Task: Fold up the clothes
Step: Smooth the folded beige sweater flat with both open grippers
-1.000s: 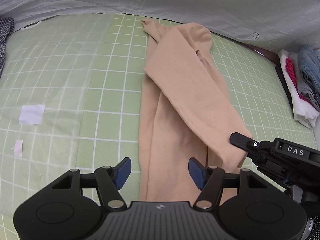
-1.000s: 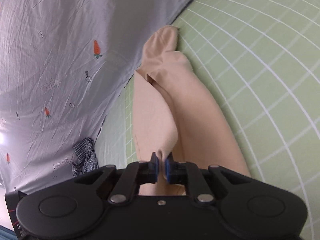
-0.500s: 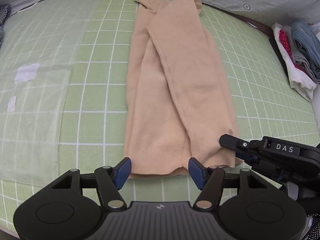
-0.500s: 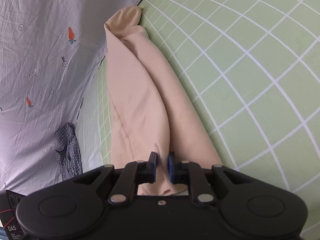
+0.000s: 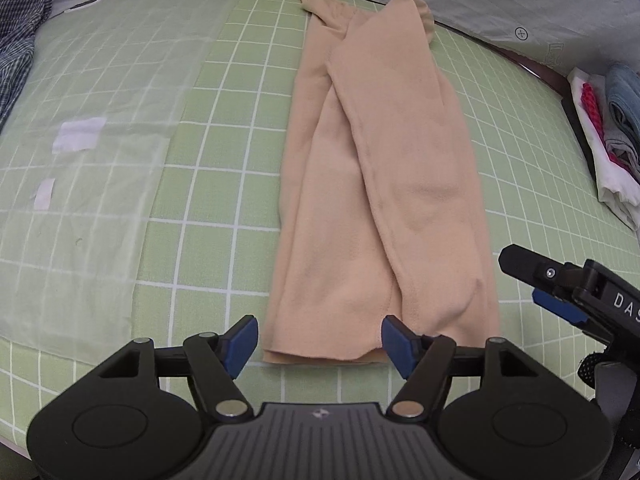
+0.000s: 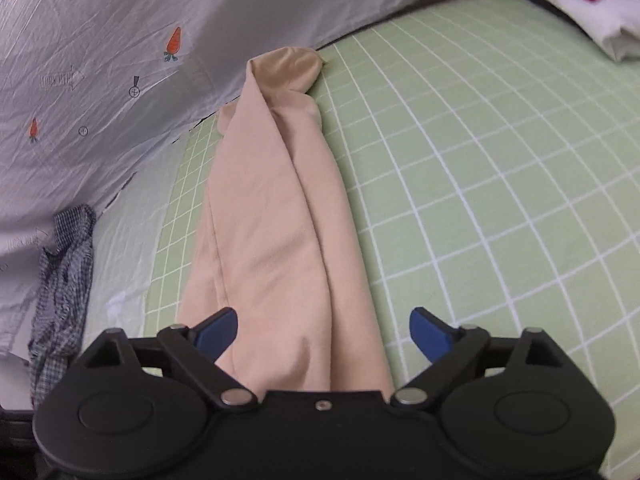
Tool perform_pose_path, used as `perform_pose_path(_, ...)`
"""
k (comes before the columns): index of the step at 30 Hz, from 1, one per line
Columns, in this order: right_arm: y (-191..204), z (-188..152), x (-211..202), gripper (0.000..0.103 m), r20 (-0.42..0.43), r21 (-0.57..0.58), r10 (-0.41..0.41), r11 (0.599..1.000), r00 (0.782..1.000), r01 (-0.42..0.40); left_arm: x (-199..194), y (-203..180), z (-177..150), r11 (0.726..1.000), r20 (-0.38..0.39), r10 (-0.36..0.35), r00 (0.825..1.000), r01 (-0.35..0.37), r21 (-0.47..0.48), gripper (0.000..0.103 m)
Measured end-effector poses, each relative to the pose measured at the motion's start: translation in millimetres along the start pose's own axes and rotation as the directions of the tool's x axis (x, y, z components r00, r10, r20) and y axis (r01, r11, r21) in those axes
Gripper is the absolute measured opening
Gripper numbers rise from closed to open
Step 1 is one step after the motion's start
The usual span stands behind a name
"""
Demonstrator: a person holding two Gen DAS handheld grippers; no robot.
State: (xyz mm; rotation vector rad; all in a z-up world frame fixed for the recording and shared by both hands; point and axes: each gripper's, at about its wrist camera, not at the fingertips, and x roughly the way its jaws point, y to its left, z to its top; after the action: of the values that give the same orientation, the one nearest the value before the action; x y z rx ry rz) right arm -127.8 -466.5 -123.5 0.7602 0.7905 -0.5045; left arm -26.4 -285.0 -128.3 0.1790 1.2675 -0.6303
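Note:
A beige long-sleeved garment lies folded into a narrow strip on the green grid mat, its right sleeve laid down along its length. My left gripper hovers over the near hem; its jaws are opening and the blue pads stand either side of the hem without pressing on it. My right gripper is above the garment with its jaws opening wide and the sleeve end lying loose below them. From the left wrist view, the right gripper is just right of the hem corner.
A stack of folded clothes sits at the mat's right edge, also in the right wrist view. A dark checked shirt lies bunched at the far left. A pale printed sheet borders the mat. White tape patches mark its left part.
The right gripper let go of the sleeve end, opened wide and pulled back to the right. The sleeve now lies flat. The left gripper shifted toward the near hem.

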Motion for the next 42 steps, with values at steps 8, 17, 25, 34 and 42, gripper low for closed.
perform_pose_path(8, 8, 22, 32, 0.101, -0.021, -0.129, -0.085, 0.988, 0.996, 0.082, 19, -8, 36, 1.0, 0.001, 0.016, 1.0, -0.016, 0.001, 0.075)
perform_pose_path(17, 9, 87, 88, 0.102, 0.019, -0.164, -0.117, 0.979, 0.993, 0.118, 60, -13, 114, 0.996, 0.043, 0.078, 0.996, -0.08, 0.043, 0.08)
perform_pose_path(25, 26, 162, 153, 0.102, 0.062, -0.226, -0.132, 0.964, 0.989, 0.143, 100, -30, 196, 0.992, 0.075, 0.097, 0.992, -0.103, 0.071, 0.085)
perform_pose_path(34, 45, 228, 211, 0.103, 0.107, -0.319, -0.115, 0.937, 0.988, 0.144, 130, -49, 267, 0.982, 0.095, 0.081, 0.992, -0.096, 0.165, 0.091)
perform_pose_path(42, 40, 266, 225, 0.103, 0.158, -0.28, -0.061, 0.954, 0.986, 0.104, 131, -34, 267, 0.993, 0.077, 0.041, 0.996, -0.049, 0.105, 0.097)
